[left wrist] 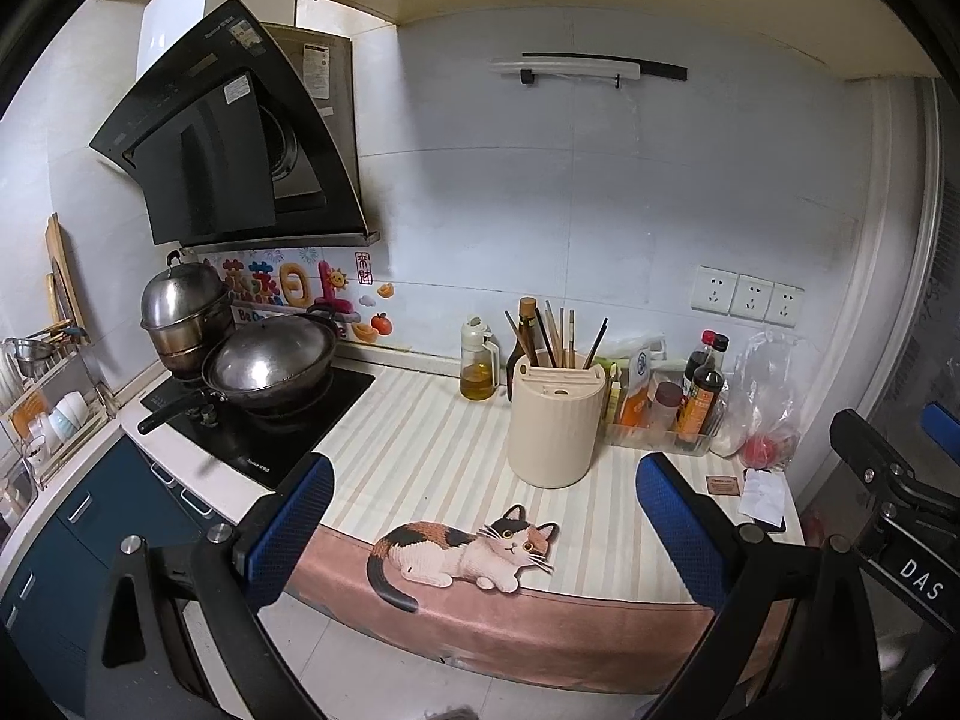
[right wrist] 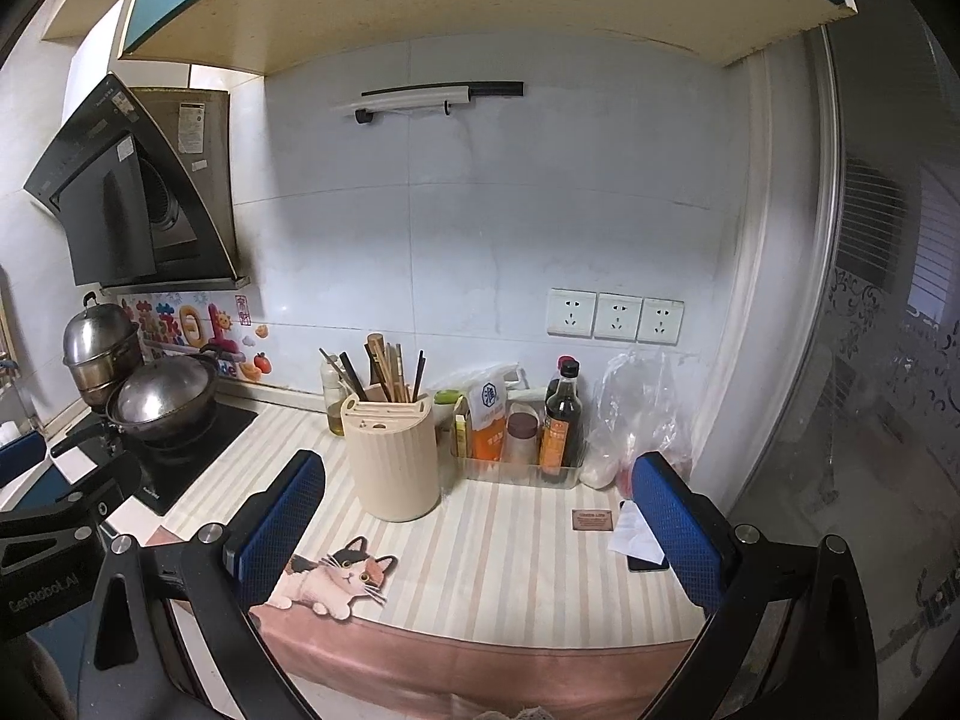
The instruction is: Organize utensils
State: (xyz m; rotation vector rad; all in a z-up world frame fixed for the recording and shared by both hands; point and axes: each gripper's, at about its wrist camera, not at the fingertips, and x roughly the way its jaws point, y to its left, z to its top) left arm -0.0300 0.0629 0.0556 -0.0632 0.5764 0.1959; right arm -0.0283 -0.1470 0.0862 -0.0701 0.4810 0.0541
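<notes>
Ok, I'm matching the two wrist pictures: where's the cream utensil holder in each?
Left wrist: the cream utensil holder stands right of centre, beyond the open left gripper.
Right wrist: left of centre, beyond the open right gripper.
Shared landmark: the wall sockets.

- One holder (left wrist: pixel 555 426) is standing on the counter;
- three sockets (right wrist: pixel 615 316) are sitting on the wall;
- two pots (left wrist: pixel 240 348) are resting on the stove (left wrist: pixel 252 432);
- two grippers (left wrist: pixel 486 534) are showing.

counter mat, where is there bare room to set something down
Bare striped mat lies between the utensil holder, the cat print and the small card; also between holder and stove. Crowded: the condiment tray, plastic bag and phone.
</notes>
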